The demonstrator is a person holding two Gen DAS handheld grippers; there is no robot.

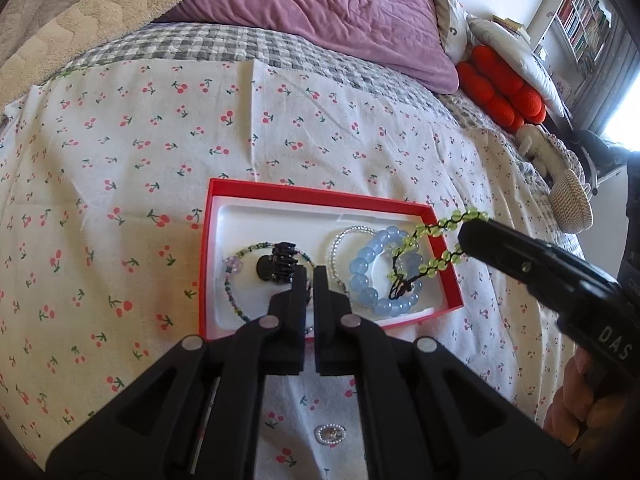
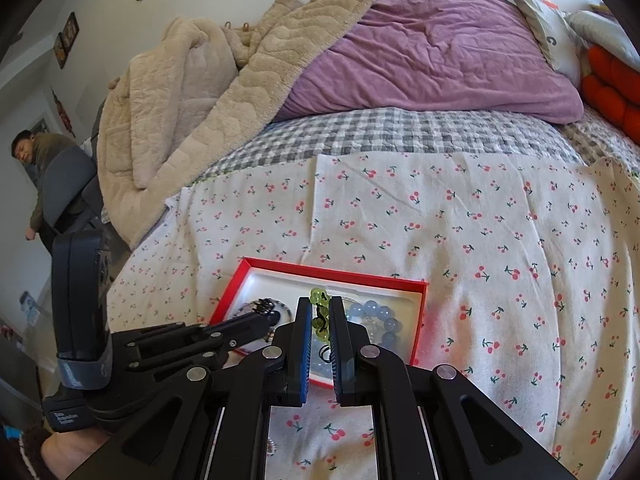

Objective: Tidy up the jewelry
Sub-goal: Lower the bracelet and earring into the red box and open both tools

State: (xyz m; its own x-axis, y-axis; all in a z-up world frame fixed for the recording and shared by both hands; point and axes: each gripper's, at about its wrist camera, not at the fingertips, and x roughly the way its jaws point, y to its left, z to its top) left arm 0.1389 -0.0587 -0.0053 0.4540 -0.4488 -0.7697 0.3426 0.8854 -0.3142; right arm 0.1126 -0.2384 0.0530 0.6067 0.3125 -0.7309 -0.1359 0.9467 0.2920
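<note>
A red box (image 1: 320, 196) with a white inside lies on the cherry-print cloth (image 1: 120, 160). In it lie a blue bead bracelet (image 1: 360, 276), a clear bead bracelet (image 1: 340, 240), a thin colourful bead bracelet (image 1: 234, 264) and a black hair claw (image 1: 276, 266). My right gripper (image 1: 464, 236) is shut on a green bead bracelet (image 1: 424, 234) and holds it over the box's right side; in the right wrist view it hangs between the pads (image 2: 320, 316). My left gripper (image 1: 311, 276) is shut and empty, over the box's front edge beside the claw.
A small pearl ornament (image 1: 330, 434) lies on the cloth in front of the box, under my left gripper. A purple duvet (image 1: 340, 12), a beige blanket (image 2: 192, 92) and red cushions (image 1: 500, 88) lie at the back. A person (image 2: 36, 160) stands at far left.
</note>
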